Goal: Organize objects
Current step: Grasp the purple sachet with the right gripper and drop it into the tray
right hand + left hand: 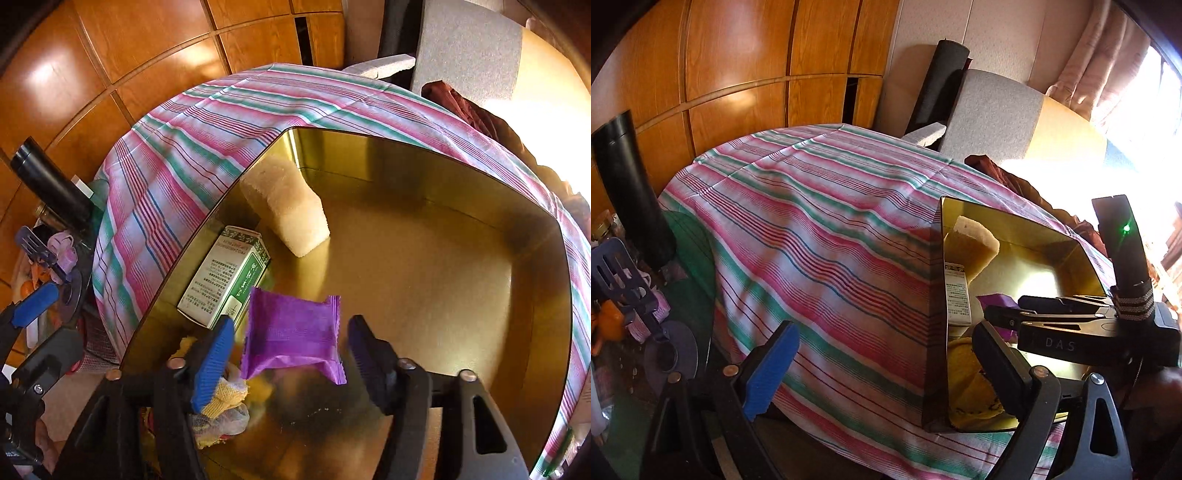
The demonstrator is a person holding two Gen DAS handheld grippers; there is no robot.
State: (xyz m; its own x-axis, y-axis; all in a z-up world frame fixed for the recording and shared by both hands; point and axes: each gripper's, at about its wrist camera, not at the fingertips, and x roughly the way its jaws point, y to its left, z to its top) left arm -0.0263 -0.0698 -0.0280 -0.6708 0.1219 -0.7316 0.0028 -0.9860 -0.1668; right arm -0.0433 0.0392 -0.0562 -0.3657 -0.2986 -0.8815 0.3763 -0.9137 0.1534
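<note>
An open gold tin box (406,162) rests on a striped cloth (177,162). Inside lie a pale sponge (284,206), a green-and-white carton (225,277) and a yellow knitted cloth (225,398). My right gripper (290,356) is over the box, open. A purple packet (291,332) sits between its pads with a gap on each side. In the left wrist view my left gripper (886,369) stands open with nothing in it, straddling the box's left wall (934,314). The right gripper (1008,310) reaches into the box there, above the purple packet (997,300) and beside the sponge (971,243).
A black cylinder (631,192) stands left of the cloth. Below it is a clutter of small items with a purple plastic holder (624,280). Wooden cabinet doors (738,66) fill the back. A grey padded board (993,114) and a dark roll (942,81) lean behind the table.
</note>
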